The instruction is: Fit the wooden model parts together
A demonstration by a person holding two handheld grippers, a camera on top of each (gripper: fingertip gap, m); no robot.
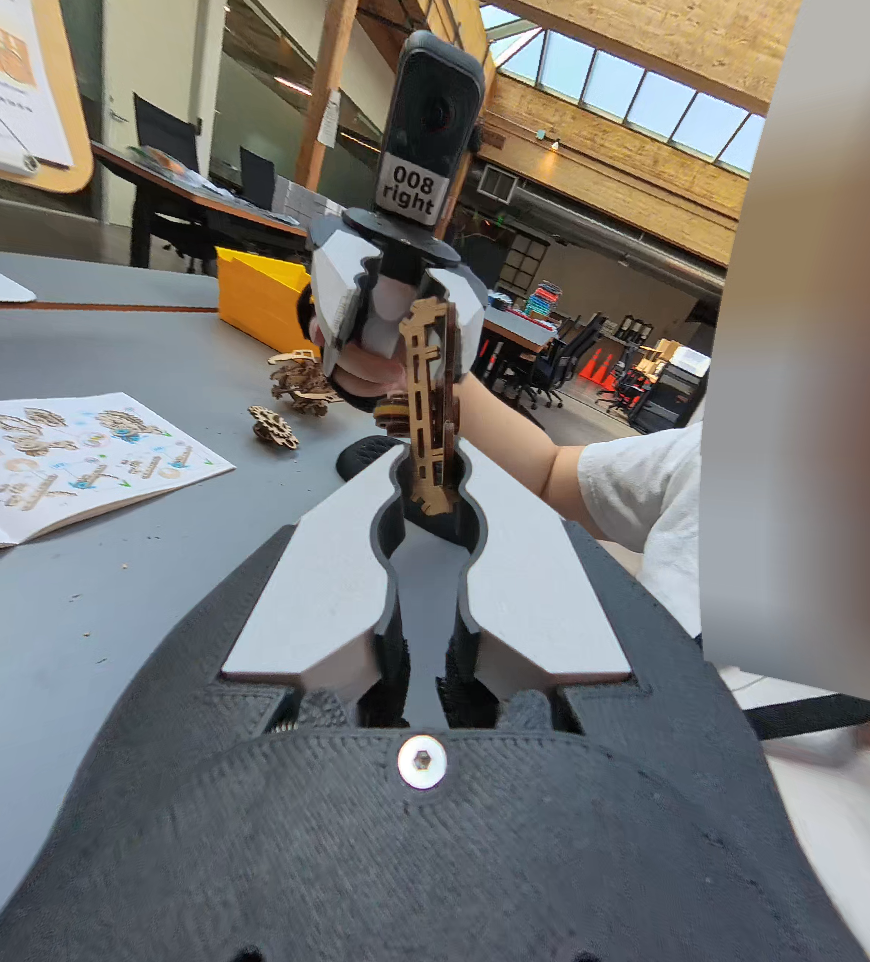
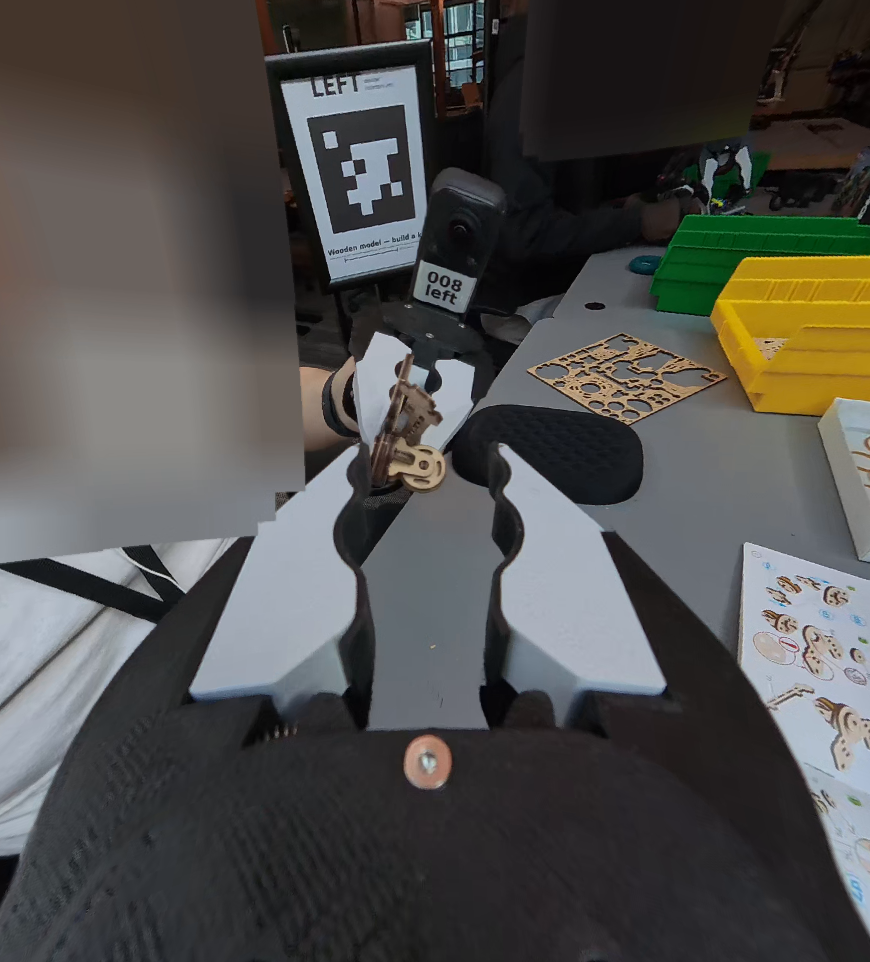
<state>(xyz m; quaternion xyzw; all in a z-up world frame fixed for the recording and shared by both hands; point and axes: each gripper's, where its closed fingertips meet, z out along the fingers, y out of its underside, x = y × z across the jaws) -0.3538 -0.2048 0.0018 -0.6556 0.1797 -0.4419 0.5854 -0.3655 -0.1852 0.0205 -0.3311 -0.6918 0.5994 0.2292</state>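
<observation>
Both grippers meet over the grey table (image 1: 110, 598). Left gripper (image 1: 430, 468) has its white fingers nipped tight on the lower end of a slotted pale plywood strip assembly (image 1: 425, 406), held upright above the table. Right gripper (image 2: 425, 468) stands spread wide, gripping nothing, its left finger beside the assembly's round-ended link (image 2: 420, 466). Apparently mid-fitting; next, the right gripper probably must close on that link and press it home.

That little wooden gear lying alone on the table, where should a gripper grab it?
Grab the wooden gear across its toothed rim, coming down from above. It lies nearly flat on the table, apart from the bigger wooden piece behind it, so both sides look free. Its teeth should give the fingers some bite.
</observation>
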